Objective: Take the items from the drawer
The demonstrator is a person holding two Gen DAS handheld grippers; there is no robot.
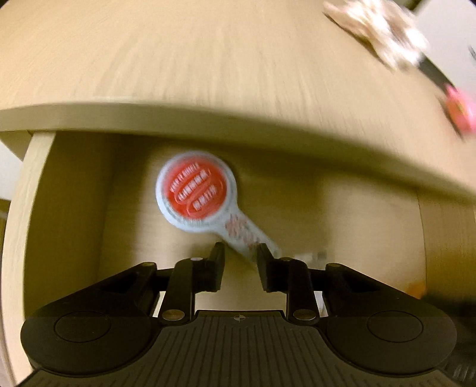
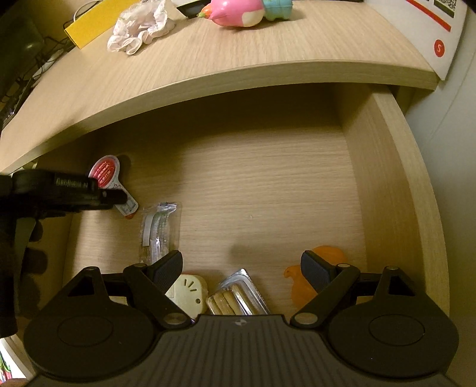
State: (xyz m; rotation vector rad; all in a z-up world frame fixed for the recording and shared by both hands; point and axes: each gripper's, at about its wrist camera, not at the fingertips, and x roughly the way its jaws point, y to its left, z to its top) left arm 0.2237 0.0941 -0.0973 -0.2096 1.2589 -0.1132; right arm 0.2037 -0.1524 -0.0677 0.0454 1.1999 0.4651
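Observation:
A small white sauce cup [image 1: 195, 190] with a red lid and a long tab lies at the back left of the open drawer [image 1: 32, 184]. My left gripper [image 1: 241, 253] hangs over the tab with its jaws narrowly apart. The tab runs under the right finger, and drawer floor shows between the tab and the left finger. The right wrist view shows that gripper [image 2: 116, 196] across the tab of the cup [image 2: 104, 172]. My right gripper [image 2: 241, 262] stands wide open above the drawer's front, with nothing between its fingers. A cracker pack [image 2: 235, 297] lies below it.
In the drawer [image 2: 395, 178] are also a clear wrapped packet [image 2: 159, 232], a round cream piece [image 2: 190, 293] and an orange toy [image 2: 330, 256]. On the desk top [image 2: 238, 59] lie a crumpled cloth [image 2: 139, 26], a yellow box [image 2: 95, 20], a pink toy [image 2: 235, 12] and a printed sheet [image 2: 440, 29].

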